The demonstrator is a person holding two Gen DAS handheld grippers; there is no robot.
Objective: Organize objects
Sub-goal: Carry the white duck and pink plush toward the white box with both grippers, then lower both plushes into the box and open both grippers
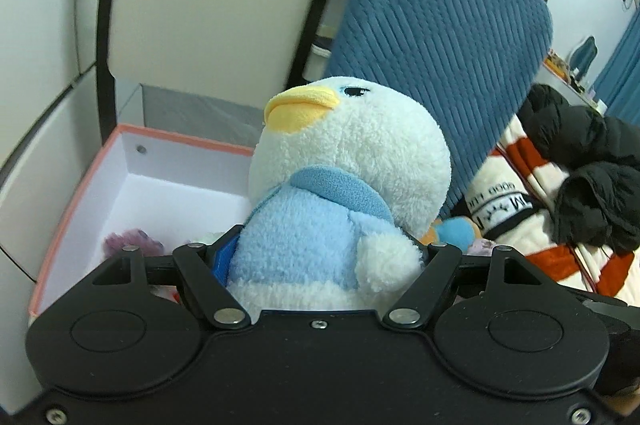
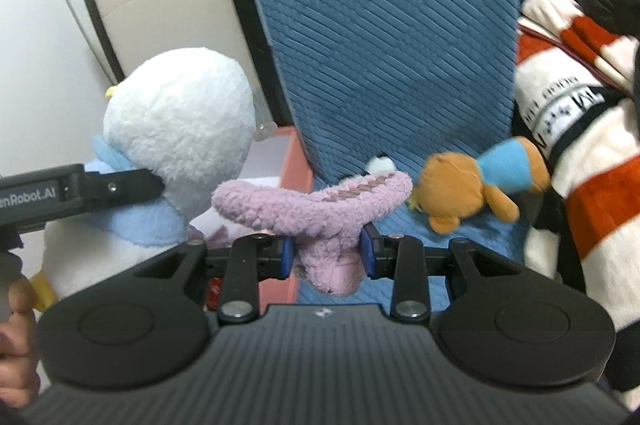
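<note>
Above the pink box [image 1: 80,193], my left hand-held gripper [image 1: 320,257] clamped the penguin plush [image 1: 340,185]; the right hand-held gripper [image 2: 326,257] pinched a pink plush [image 2: 316,209]. Next, I judged, lowering both toward eleven o'clock.

A blue ribbed cushion [image 2: 400,73] carries an orange plush bear [image 2: 460,189] beside a striped blanket [image 2: 592,185].

blue ribbed cushion [image 1: 436,37] upright | striped blanket [image 2: 592,185] | black garment [image 1: 588,161] on blanket
</note>
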